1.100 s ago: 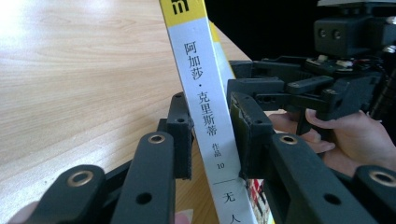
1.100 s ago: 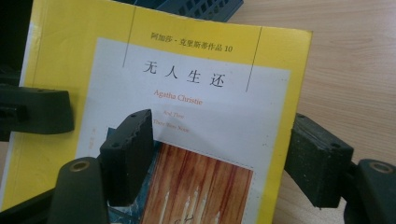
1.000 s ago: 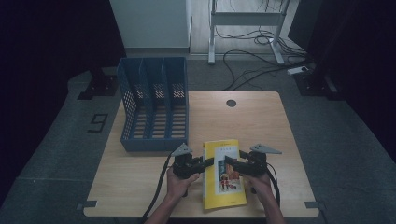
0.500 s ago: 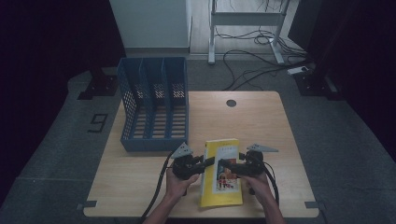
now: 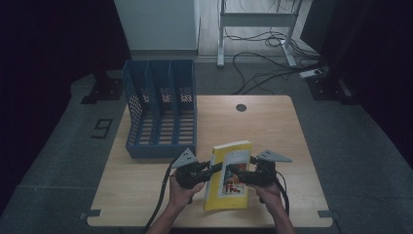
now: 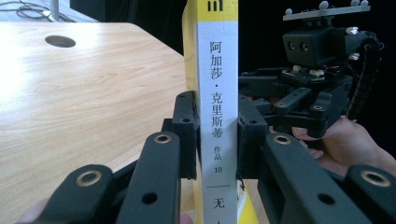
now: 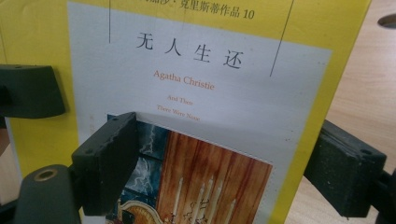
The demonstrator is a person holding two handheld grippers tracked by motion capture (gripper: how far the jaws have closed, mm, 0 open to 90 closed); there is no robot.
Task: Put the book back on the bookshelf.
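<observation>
Book (image 5: 230, 175) in yellow with a white cover panel stands tilted up off the table (image 5: 272, 126) near its front edge, between my two hands. My left tool (image 6: 215, 135) is pinched tight on the white spine, one pad (image 6: 186, 128) pressed to each side of it. My right tool (image 7: 224, 172) faces the front cover with its jaws spread wide; they have just been opening, and the cover sits between them without either pad pressing on it, as far as I can see. Farther back on the table's left side stands a blue file rack (image 5: 160, 109), well apart from the book.
</observation>
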